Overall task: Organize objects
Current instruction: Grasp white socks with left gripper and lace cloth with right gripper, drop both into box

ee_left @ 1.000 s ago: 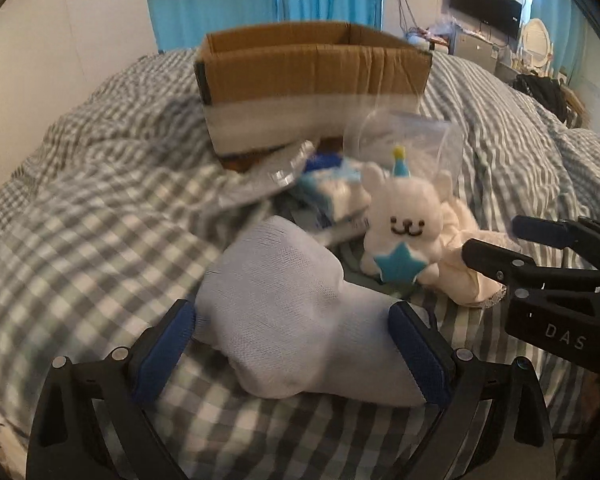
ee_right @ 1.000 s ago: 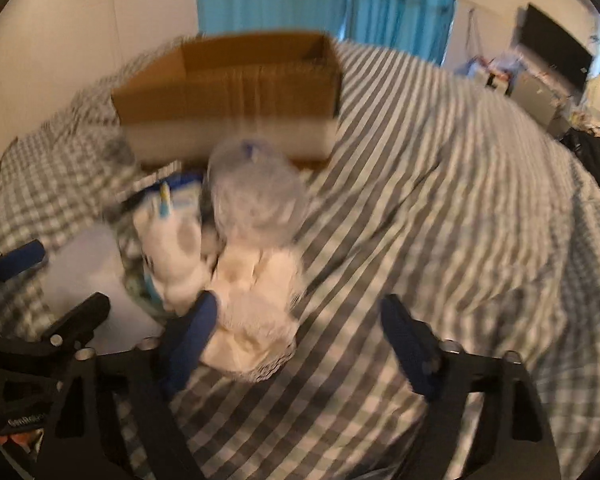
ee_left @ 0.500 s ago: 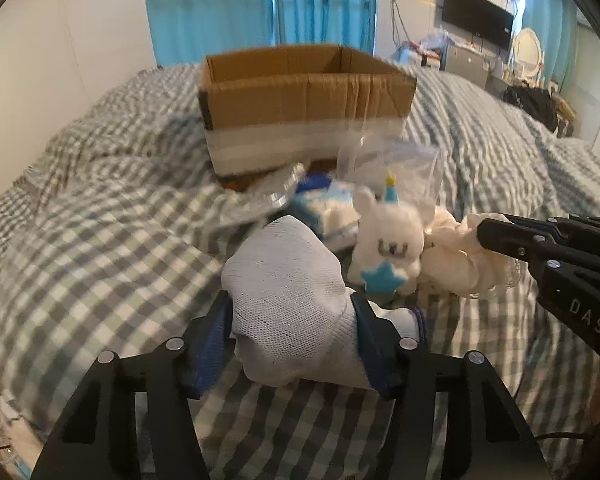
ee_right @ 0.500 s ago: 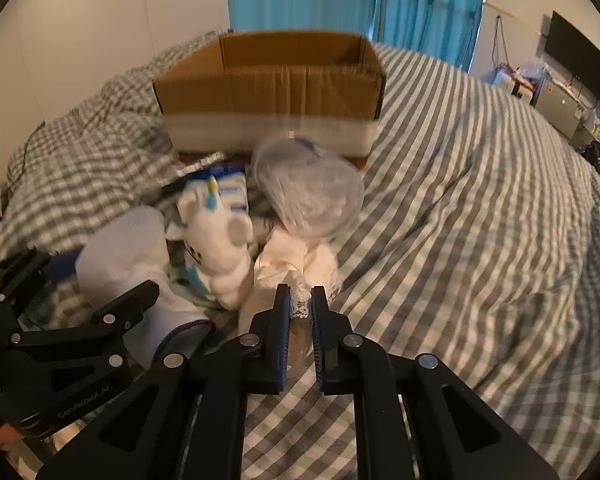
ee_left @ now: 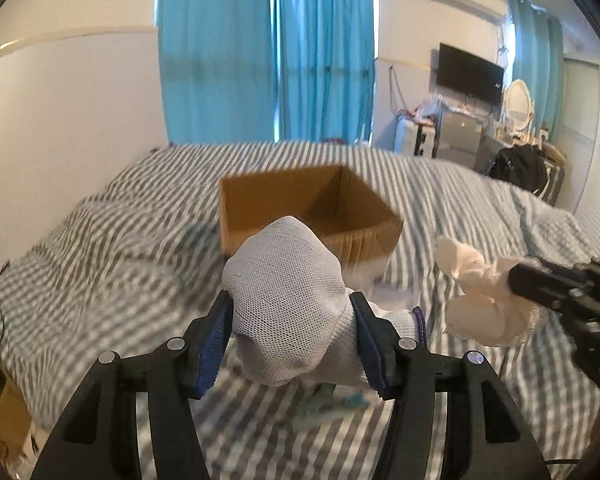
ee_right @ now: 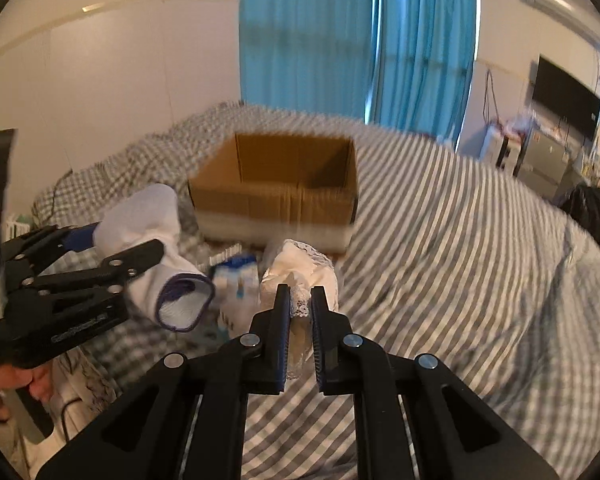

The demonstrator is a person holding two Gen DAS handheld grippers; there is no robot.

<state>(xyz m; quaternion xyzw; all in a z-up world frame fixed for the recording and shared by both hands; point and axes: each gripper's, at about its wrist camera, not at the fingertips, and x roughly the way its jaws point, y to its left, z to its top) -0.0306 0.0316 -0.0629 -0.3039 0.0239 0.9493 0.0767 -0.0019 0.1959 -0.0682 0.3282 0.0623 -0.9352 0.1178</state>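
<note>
My left gripper (ee_left: pixel 290 324) is shut on a white mesh sock (ee_left: pixel 288 300) with a dark blue cuff and holds it in the air in front of an open cardboard box (ee_left: pixel 311 208). My right gripper (ee_right: pixel 300 306) is shut on a cream lace-edged cloth (ee_right: pixel 300 268) and holds it up, lower and nearer than the box (ee_right: pixel 276 188). In the right wrist view the left gripper (ee_right: pixel 112 248) and the sock (ee_right: pixel 148 232) are at the left. In the left wrist view the cloth (ee_left: pixel 475 292) hangs at the right.
The box stands on a grey-and-white checked bed cover (ee_right: pixel 439 248). A blue-and-white pack (ee_right: pixel 236 276) lies on the bed below the grippers. Blue curtains (ee_left: pixel 268 52) and a white wall are behind. A TV (ee_left: pixel 469 72) and cluttered furniture stand at the far right.
Both grippers have lifted off the bed with the sock and the cloth and moved up toward the box. The plush toy and clear bag have dropped out of view.
</note>
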